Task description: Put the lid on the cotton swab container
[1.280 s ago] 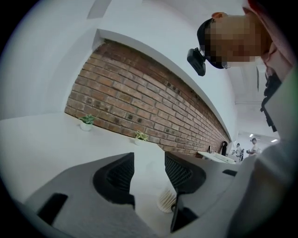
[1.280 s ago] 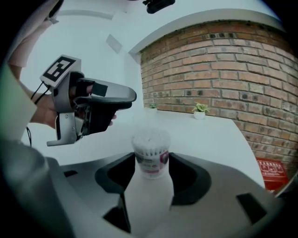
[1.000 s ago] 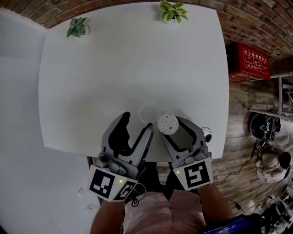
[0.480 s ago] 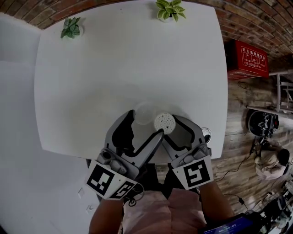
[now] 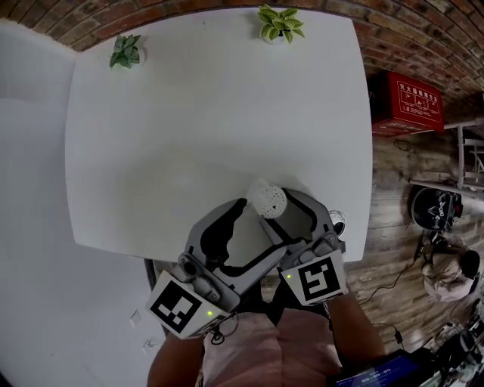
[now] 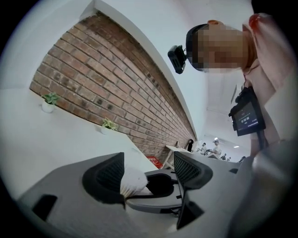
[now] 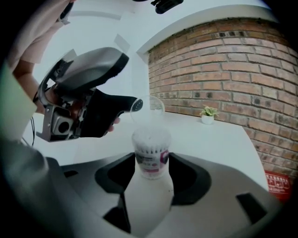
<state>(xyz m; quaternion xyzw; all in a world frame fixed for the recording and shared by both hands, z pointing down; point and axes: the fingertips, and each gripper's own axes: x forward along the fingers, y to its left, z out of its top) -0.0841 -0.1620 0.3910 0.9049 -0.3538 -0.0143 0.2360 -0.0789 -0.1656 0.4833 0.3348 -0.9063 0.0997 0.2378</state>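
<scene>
A cotton swab container (image 5: 269, 200) with a white perforated top stands upright in my right gripper (image 5: 276, 210), whose jaws are shut on its body (image 7: 150, 148). The clear round lid (image 5: 256, 188) sits just beside and beyond the container, and shows as a faint ring (image 7: 150, 108) in the right gripper view. My left gripper (image 5: 257, 227) is turned sideways, close against the right one, with its jaws wide apart. One of its fingertips (image 7: 136, 104) is at the lid's edge. No pad presses on the lid. In the left gripper view the swabs (image 6: 133, 181) show past the left pad.
The white table (image 5: 189, 128) stretches back to a brick wall. Two small potted plants (image 5: 127, 50) (image 5: 281, 21) stand at its far edge. A red box (image 5: 412, 102) and other gear lie on the wooden floor to the right. Both grippers hang over the table's front edge.
The left gripper's jaws widened, and it swung right and turned sideways up against the right gripper. The lid shifted right, closer to the container. The right gripper moved slightly left with the container.
</scene>
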